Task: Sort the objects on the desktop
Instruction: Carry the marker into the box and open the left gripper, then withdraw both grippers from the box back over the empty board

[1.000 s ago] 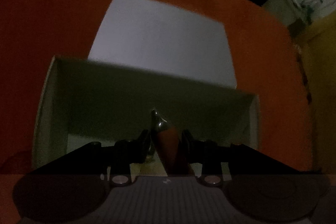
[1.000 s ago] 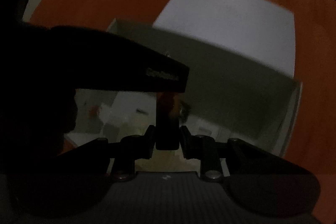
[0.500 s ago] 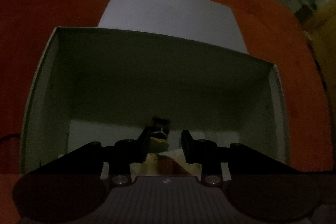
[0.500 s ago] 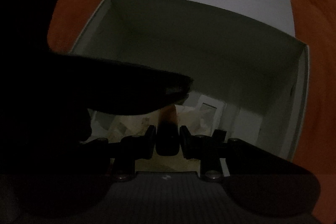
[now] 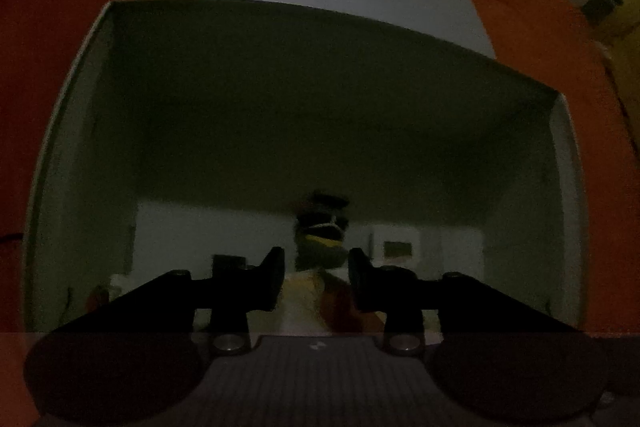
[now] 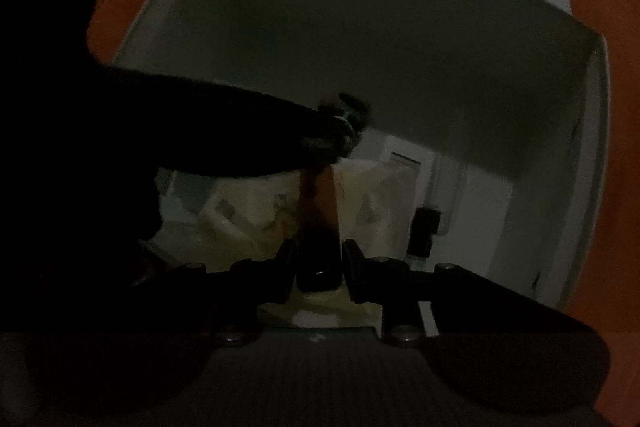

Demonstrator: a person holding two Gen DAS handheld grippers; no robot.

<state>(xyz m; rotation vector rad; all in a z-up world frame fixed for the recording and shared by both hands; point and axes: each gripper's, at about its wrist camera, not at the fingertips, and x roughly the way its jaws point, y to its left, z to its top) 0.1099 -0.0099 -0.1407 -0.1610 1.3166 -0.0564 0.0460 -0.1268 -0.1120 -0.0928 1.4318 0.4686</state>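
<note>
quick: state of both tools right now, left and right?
Left tool: open, holding nothing, inside the white box.
Right tool: shut on a dark orange-brown object.

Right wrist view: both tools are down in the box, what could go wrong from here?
1. The right gripper is shut on a dark, orange-tinted object whose far end meets the left gripper; any pull apart could twist it loose.
2. The left gripper's body hides much of the white box floor, so the drop spot is partly blind.
3. Papers below may shift on release.
</note>
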